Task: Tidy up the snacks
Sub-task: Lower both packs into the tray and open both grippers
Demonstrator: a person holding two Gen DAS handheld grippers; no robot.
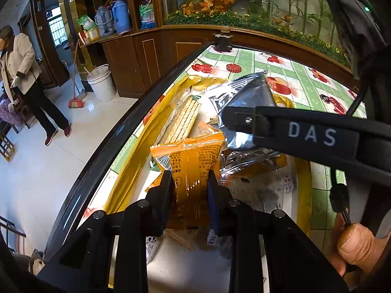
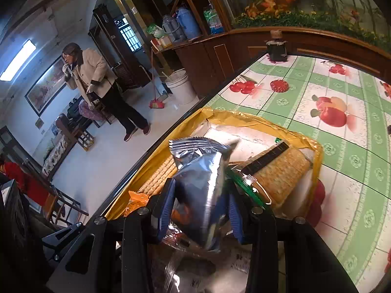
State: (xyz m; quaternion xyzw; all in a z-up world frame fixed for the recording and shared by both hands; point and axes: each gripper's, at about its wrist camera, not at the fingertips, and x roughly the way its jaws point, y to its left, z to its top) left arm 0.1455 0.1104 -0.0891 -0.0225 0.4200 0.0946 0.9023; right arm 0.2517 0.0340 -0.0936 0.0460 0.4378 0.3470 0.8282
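Note:
My left gripper (image 1: 191, 183) is shut on an orange snack packet (image 1: 193, 163) and holds it over a yellow-rimmed tray (image 1: 127, 175) of snacks. My right gripper (image 2: 199, 210) is shut on a silver foil packet (image 2: 200, 183) above the same tray (image 2: 244, 118). The right gripper also shows in the left wrist view (image 1: 234, 124), holding the silver packet (image 1: 246, 95) just beyond the orange one. In the tray lie a long wafer pack (image 1: 182, 119), a cracker pack (image 2: 283, 171) and several clear-wrapped snacks (image 1: 266, 190).
The tray sits on a table with a green and white fruit-print cloth (image 2: 342, 131), near its dark left edge (image 1: 117, 141). A small dark jar (image 2: 277, 48) stands at the far end. A woman (image 2: 102, 85), a white bucket (image 1: 101, 83) and a broom stand on the floor to the left.

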